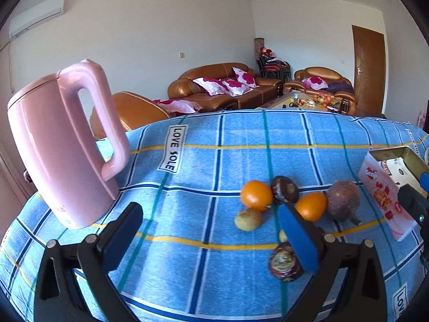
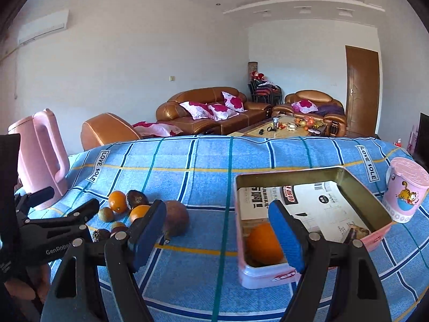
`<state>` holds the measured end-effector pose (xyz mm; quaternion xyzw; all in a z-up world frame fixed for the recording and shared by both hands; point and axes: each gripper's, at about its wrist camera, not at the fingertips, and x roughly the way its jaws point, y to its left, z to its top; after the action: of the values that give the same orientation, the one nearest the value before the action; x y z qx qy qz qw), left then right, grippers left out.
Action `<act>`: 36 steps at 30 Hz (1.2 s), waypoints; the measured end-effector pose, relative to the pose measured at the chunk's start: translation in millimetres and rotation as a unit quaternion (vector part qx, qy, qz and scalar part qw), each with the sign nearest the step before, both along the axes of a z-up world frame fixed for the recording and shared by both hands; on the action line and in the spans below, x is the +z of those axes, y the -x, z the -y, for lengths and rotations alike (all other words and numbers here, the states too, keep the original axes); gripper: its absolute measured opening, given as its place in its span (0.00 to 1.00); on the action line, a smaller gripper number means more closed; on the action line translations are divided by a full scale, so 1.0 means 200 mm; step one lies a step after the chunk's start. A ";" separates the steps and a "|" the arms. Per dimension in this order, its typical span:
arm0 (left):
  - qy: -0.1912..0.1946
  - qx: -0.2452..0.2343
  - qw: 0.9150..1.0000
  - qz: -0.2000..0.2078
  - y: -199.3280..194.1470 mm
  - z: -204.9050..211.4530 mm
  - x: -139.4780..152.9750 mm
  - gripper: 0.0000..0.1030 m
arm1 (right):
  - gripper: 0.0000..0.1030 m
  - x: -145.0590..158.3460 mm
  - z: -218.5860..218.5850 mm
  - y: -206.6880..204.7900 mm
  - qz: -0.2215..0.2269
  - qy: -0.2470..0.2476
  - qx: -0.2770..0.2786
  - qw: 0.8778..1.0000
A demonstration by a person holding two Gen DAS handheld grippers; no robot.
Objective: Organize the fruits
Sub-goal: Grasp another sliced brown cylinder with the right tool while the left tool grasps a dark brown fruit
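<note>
my left claw (image 1: 211, 230): agape, empty, over loose fruit | my right claw (image 2: 224, 230): agape, empty | pink tin (image 2: 375, 237): one orange (image 2: 261, 241) inside (paper-lined)

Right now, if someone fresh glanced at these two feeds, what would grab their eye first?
Probably the tall pink kettle standing at the left end of the blue checked tablecloth. Next, the cluster of loose fruit mid-table, two bright oranges among darker pieces. Then the pink tin to the right, open, with an orange already inside.
</note>
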<state>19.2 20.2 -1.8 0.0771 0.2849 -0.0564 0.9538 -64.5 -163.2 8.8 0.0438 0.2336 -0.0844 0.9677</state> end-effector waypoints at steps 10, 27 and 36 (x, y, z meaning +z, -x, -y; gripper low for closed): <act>0.029 0.051 0.997 -0.042 -0.10 -0.20 -0.02 1.00 | 0.59 -0.10 -0.20 -0.16 -0.094 -0.029 0.111 0.989; 0.041 0.059 0.996 -0.050 -0.11 -0.25 -0.01 1.00 | 0.43 -0.25 -0.31 -0.33 -0.183 -0.101 0.164 0.964; 0.039 0.011 0.998 -0.053 -0.11 -0.19 -0.03 1.00 | 0.36 -0.25 -0.32 -0.35 -0.183 -0.102 0.172 0.963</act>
<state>40.8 59.1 -7.0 0.0339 0.3333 -0.0613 0.9402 5.6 -99.4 -41.0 0.0854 0.4180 0.1013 0.8987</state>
